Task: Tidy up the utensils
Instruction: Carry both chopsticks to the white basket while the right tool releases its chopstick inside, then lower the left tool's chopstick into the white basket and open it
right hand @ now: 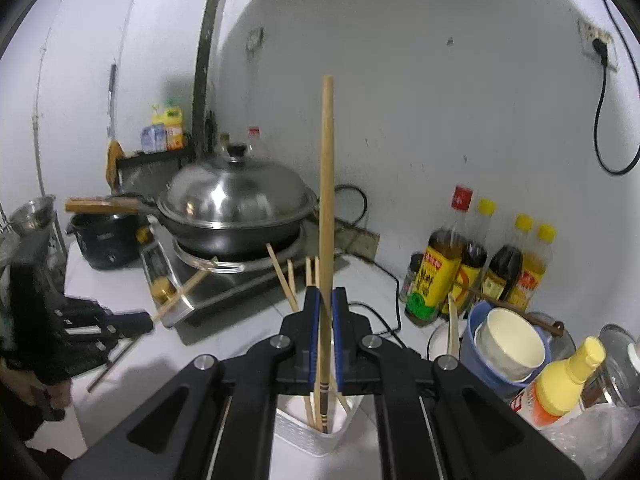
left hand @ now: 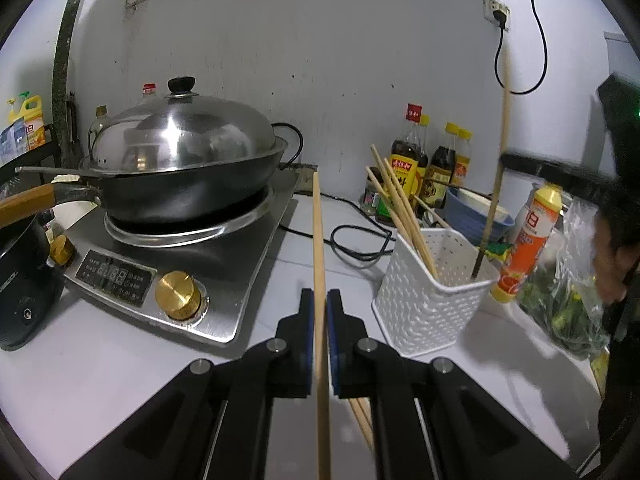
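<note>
Both claws are gripping chopsticks: the left gripper (left hand: 320, 308) is clamping one chopstick (left hand: 319, 240), while the right gripper (right hand: 325, 308) is pinching another chopstick (right hand: 326, 200). That one's dark tip is dipping into the white holder (left hand: 424, 304), which is standing beside the stove (left hand: 172, 264).

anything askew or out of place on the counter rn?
Yes: loose chopsticks lie on the counter below the left gripper, outside the white holder. A dark chopstick rests across the stacked bowls. No spills visible.
</note>
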`<state>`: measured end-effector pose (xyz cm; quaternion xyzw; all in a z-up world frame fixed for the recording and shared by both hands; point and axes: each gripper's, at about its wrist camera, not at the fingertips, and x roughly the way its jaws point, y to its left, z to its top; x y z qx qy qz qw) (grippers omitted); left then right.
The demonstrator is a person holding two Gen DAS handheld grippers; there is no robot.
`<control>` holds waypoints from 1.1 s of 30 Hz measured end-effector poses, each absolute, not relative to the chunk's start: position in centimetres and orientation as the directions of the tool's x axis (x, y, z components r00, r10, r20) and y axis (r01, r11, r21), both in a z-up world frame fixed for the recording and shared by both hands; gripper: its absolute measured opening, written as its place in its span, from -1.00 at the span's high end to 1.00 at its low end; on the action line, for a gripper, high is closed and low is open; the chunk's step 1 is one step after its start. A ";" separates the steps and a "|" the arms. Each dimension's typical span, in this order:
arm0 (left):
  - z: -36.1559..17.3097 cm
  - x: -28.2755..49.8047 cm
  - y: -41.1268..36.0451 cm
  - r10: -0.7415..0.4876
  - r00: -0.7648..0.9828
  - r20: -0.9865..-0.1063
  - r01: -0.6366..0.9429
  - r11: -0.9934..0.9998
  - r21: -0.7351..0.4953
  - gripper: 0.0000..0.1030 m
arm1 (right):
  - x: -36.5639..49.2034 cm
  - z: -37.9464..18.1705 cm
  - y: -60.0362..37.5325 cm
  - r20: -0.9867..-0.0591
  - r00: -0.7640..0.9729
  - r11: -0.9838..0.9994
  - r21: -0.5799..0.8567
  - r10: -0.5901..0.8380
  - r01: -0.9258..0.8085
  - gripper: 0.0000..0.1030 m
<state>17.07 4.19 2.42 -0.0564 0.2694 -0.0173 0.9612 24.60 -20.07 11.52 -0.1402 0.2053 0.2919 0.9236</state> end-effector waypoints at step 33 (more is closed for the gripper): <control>7.2 25.3 -3.5 -0.163 0.892 -0.421 0.077 0.974 -0.214 0.89 | 30.1 2.9 -27.0 -0.525 0.663 0.819 0.125 0.533 -0.559 0.27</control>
